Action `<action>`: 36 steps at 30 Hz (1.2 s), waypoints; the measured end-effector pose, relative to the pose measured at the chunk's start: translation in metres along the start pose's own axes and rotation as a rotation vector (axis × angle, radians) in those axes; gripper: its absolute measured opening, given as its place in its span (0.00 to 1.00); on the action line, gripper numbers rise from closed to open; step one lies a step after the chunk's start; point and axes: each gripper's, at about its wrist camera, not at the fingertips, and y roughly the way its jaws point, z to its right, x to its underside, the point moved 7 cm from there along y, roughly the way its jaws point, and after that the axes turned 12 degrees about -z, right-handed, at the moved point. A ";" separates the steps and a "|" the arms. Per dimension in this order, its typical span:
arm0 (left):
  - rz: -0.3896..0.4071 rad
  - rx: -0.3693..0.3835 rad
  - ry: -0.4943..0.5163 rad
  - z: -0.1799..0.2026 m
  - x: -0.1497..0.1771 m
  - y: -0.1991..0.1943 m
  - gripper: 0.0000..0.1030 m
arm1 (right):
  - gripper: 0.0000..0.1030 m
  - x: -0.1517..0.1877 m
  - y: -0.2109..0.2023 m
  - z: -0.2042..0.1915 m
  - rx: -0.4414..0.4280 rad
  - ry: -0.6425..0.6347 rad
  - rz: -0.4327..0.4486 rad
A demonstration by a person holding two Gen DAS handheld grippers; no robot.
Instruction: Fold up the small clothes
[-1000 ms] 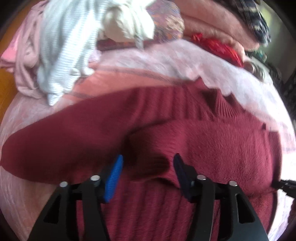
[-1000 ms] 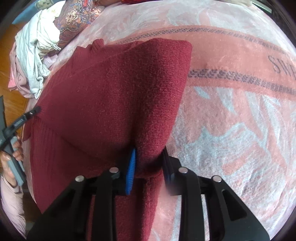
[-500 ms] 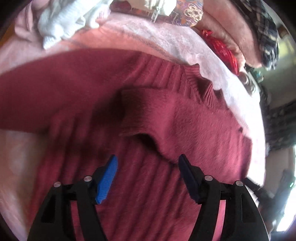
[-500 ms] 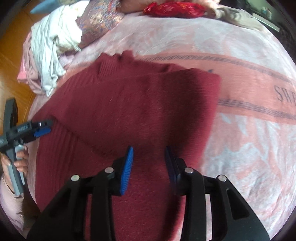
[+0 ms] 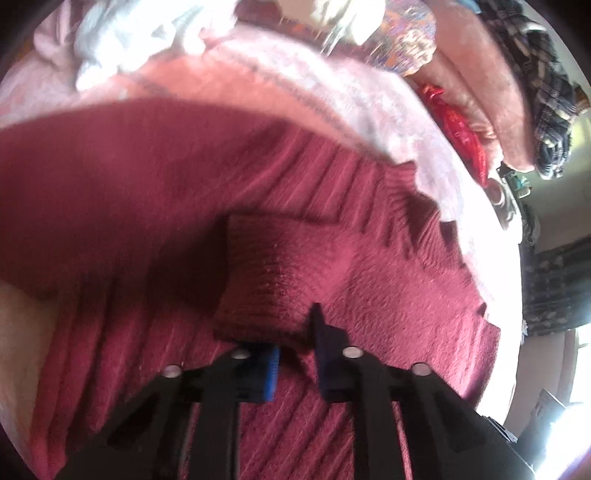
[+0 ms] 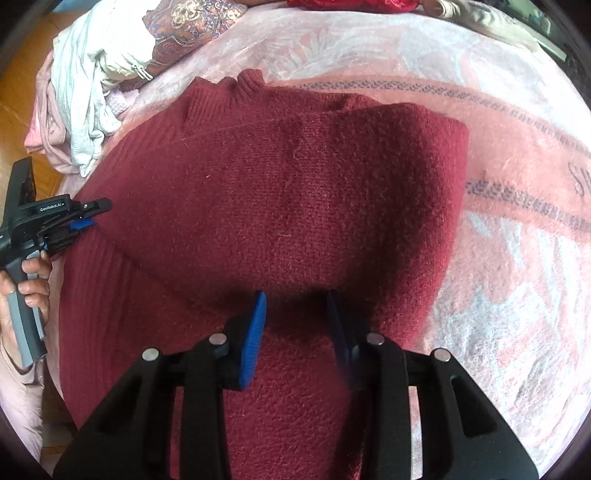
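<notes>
Maroon sweater (image 6: 280,192) spread flat on a pink blanket (image 6: 517,258), one sleeve folded across the body. Left gripper (image 5: 295,354) with fingers closed down on a raised fold of the cuff, knit pinched between the pads. Right gripper (image 6: 295,325) hovering over the folded sleeve, fingers partly open, sweater below and ahead of the tips, nothing gripped. Beyond the sweater's collar, far past the fingers, a heap of white clothes (image 6: 92,85) and a patterned cushion (image 6: 184,22).
</notes>
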 end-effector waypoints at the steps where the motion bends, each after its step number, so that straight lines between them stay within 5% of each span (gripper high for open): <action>1: 0.044 -0.010 0.033 0.006 -0.001 -0.008 0.10 | 0.33 0.000 0.000 0.000 -0.004 0.002 0.000; 5: 0.295 -0.081 0.333 0.055 0.013 -0.056 0.10 | 0.33 0.002 -0.001 0.003 -0.017 0.006 -0.003; 7: 0.347 -0.160 0.435 0.063 0.022 -0.062 0.18 | 0.33 0.003 -0.001 0.003 -0.014 0.003 -0.003; 8: 0.335 -0.194 0.448 0.059 0.023 -0.057 0.20 | 0.33 0.003 -0.001 0.002 -0.012 0.002 -0.003; 10: 0.254 -0.245 0.420 0.039 0.018 -0.038 0.50 | 0.33 0.002 0.000 0.001 -0.004 -0.002 -0.003; 11: 0.220 -0.275 0.387 0.025 0.015 -0.030 0.56 | 0.33 0.003 0.000 0.001 0.001 -0.005 -0.004; 15: 0.131 -0.296 0.250 -0.027 0.007 -0.016 0.62 | 0.34 0.001 0.000 0.000 -0.002 -0.002 -0.010; 18: 0.160 -0.281 0.187 -0.041 0.005 -0.032 0.63 | 0.34 0.000 -0.005 -0.001 -0.027 0.024 -0.007; 26: 0.201 -0.265 0.303 0.007 0.013 -0.038 0.66 | 0.35 -0.005 -0.016 -0.016 -0.035 -0.005 0.022; 30: 0.078 -0.330 0.273 -0.009 0.011 0.008 0.67 | 0.34 -0.003 0.011 -0.009 -0.007 0.004 -0.022; 36: 0.095 -0.296 0.272 -0.013 0.012 0.003 0.70 | 0.38 -0.006 0.005 -0.016 0.004 -0.003 -0.015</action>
